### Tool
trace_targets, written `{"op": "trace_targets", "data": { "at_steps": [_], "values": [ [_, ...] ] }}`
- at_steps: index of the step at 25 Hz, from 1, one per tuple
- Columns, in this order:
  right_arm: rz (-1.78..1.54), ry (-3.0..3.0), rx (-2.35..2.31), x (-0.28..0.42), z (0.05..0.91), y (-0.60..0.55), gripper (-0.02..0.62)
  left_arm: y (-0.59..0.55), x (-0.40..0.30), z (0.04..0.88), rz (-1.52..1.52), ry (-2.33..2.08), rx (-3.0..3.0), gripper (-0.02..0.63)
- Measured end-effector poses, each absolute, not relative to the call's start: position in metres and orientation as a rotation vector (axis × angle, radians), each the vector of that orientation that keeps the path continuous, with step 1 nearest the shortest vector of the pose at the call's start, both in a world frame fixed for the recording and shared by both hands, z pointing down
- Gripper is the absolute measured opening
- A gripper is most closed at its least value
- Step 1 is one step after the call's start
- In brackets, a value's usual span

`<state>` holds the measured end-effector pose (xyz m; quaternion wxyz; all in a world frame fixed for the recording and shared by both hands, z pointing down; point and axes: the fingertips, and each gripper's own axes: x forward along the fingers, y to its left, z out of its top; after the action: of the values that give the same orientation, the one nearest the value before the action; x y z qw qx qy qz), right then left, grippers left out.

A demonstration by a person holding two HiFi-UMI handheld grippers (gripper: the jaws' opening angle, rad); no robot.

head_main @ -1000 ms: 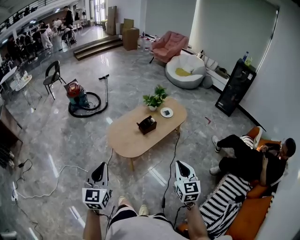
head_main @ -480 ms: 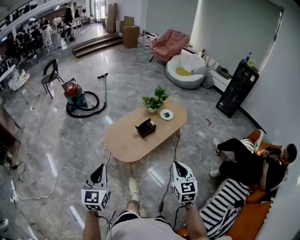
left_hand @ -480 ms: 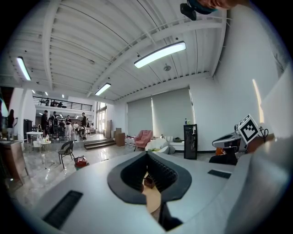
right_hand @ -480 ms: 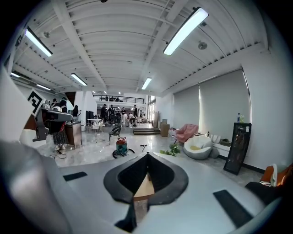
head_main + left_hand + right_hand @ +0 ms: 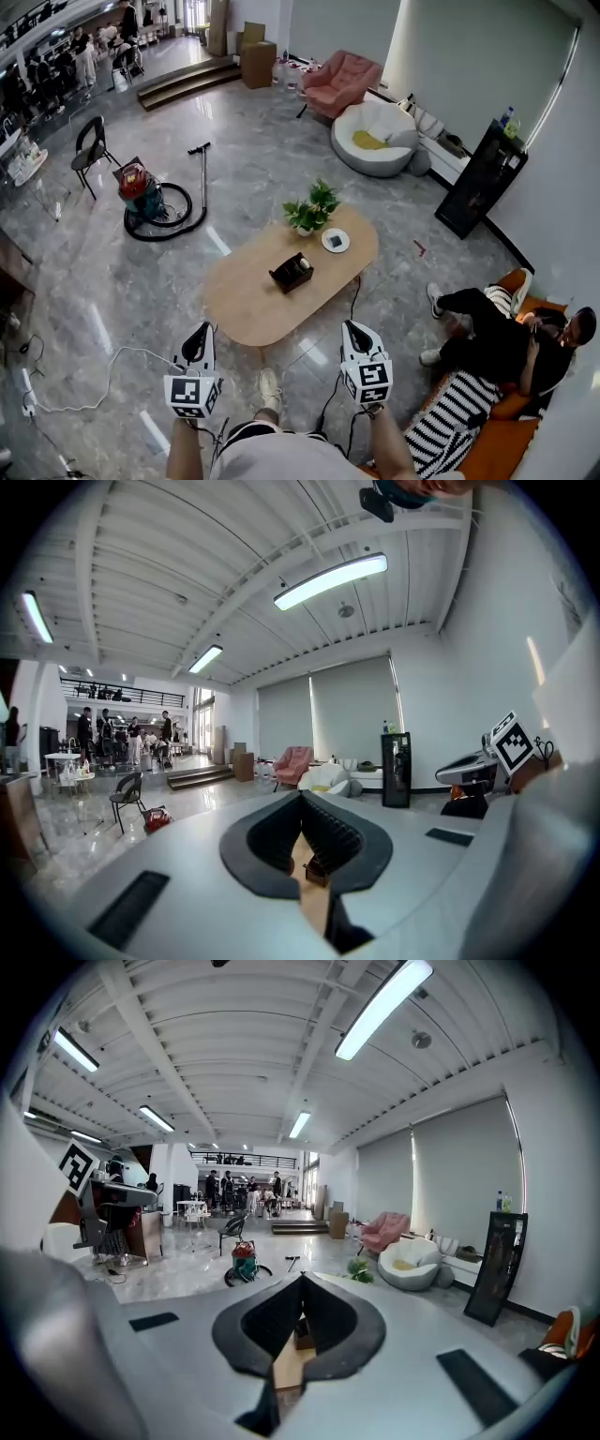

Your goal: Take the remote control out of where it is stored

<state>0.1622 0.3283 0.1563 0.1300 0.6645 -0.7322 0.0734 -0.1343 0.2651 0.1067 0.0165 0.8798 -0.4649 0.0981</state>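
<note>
Both grippers, left [image 5: 200,330] & right [image 5: 354,328], are shut and empty, well short of tabletop [image 5: 239,305]. Remote prob. in dark box [image 5: 292,273] there, too small to confirm.

Risks: foot snags floor cable [image 5: 356,298]; shut jaws shove box instead of gripping.

Vs 1 s ago: tabletop closer, grippers no wider.

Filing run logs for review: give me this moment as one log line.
left gripper: shut, empty | right gripper: shut, empty | both short of table | dark box on table, untouched
</note>
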Motion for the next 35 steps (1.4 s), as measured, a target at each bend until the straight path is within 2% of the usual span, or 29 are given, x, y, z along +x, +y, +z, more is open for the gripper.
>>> {"op": "trace_targets", "data": {
  "at_steps": [10, 22, 35],
  "values": [
    [0.23, -2.111, 1.924, 0.169, 0.163, 0.219, 0.008, 0.151, -0.113, 0.113, 0.326, -1.395, 2.753, 0.005],
    [0.137, -2.133, 1.885, 0.157, 0.157, 0.128, 0.008, 0.077, -0.13, 0.132, 0.321, -1.439, 2.724, 0.005],
    [0.251, -2.159, 1.734, 0.125, 0.24, 0.075, 0.008, 0.042, -0.144, 0.192, 0.371, -1.485, 2.62, 0.005]
  ]
}}
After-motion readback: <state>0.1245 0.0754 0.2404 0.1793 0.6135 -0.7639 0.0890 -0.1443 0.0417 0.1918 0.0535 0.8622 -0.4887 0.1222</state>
